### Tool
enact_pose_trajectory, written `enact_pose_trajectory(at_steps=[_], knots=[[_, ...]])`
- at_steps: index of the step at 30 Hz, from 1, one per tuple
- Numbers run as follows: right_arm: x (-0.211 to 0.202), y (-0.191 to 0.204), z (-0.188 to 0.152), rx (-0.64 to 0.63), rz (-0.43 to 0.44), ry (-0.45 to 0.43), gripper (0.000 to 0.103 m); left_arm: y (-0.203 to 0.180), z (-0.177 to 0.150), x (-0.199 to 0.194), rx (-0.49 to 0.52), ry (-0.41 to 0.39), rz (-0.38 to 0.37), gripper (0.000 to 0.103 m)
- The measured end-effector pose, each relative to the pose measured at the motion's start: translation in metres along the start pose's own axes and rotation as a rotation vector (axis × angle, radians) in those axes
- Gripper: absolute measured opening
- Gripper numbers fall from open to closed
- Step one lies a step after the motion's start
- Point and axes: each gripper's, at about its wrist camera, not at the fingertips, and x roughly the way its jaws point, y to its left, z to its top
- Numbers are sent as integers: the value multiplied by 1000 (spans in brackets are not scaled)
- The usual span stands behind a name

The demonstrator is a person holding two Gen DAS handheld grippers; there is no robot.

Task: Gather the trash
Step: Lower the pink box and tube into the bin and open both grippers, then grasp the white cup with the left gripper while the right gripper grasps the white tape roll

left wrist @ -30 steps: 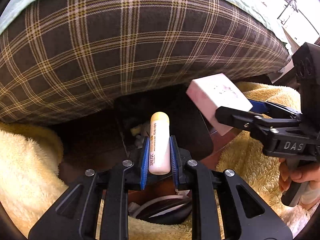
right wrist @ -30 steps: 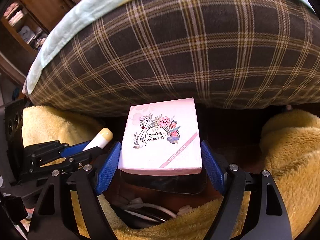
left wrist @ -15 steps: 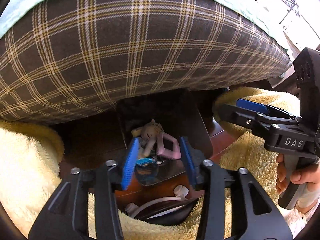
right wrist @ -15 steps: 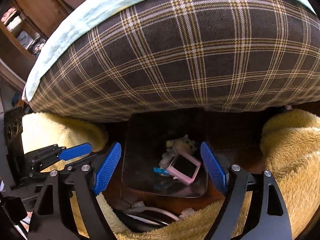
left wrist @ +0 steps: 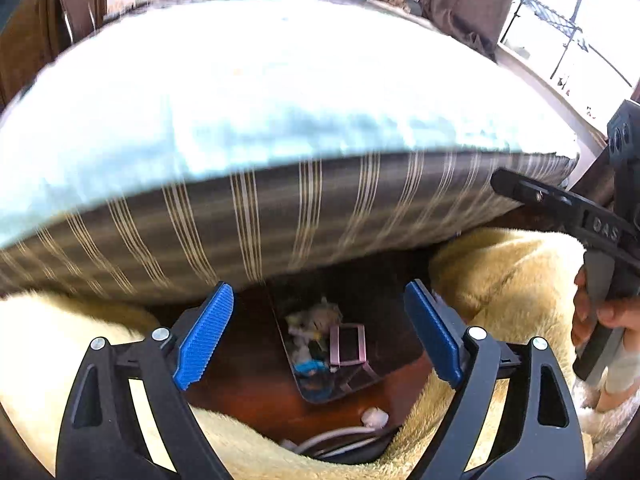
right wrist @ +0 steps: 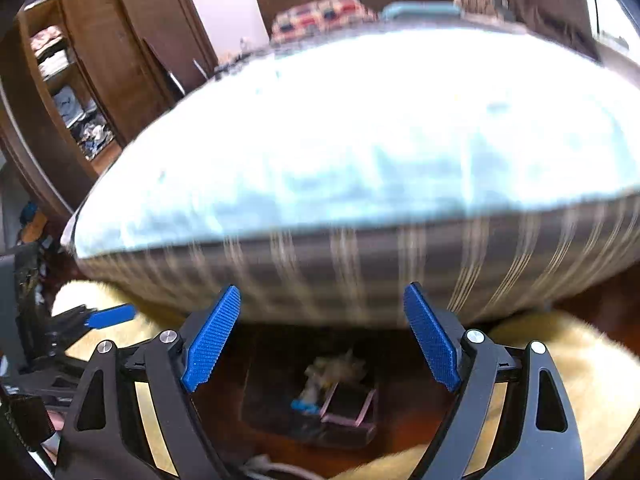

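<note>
A dark trash bin (left wrist: 394,322) stands on the wooden floor below the bed edge. Inside it lie a pink box (left wrist: 348,345), a small plush figure (left wrist: 316,316) and a blue scrap. My left gripper (left wrist: 318,338) hangs above the bin; its jaws are opening, with nothing between the blue pads. In the right wrist view the same bin (right wrist: 272,400) and pink box (right wrist: 349,405) lie blurred under my right gripper (right wrist: 322,338), whose jaws are also opening and empty. A hand (left wrist: 600,320) holds the right gripper's handle at the right edge.
A bed with a plaid side (left wrist: 280,216) and pale blue sheet (left wrist: 260,92) overhangs the bin. Fluffy yellow blankets (left wrist: 500,272) flank the bin on both sides. White cables and a plug (left wrist: 374,417) lie on the floor in front. A wooden wardrobe (right wrist: 100,60) stands far left.
The left gripper let go of the white tube and the right one of the pink box; the box now lies in the bin. Both grippers opened and rose, bringing the bed top into view.
</note>
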Motion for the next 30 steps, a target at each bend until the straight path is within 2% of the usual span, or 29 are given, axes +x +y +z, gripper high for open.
enact_pose_trajectory(at_steps=[8, 11, 14, 18, 21, 23, 25, 30], knots=[[-7, 8, 69, -99, -39, -124, 88, 6, 58, -27, 55, -125, 66, 86], [-2, 8, 98, -104, -37, -151, 88, 9, 82, -29, 52, -162, 80, 86], [5, 5, 116, -104, -35, -163, 93, 16, 116, -27, 34, -200, 88, 86], [19, 4, 141, -82, -25, -177, 93, 14, 150, -9, 33, -240, 111, 86], [39, -3, 156, -34, -28, -162, 93, 14, 184, 9, 37, -239, 87, 86], [53, -10, 163, -4, -37, -150, 93, 11, 204, 25, 47, -250, 111, 85], [63, -16, 170, 18, -51, -142, 93, 8, 219, 38, 63, -250, 103, 85], [77, -30, 185, 71, -64, -136, 93, 2, 257, 76, 74, -221, 114, 77]])
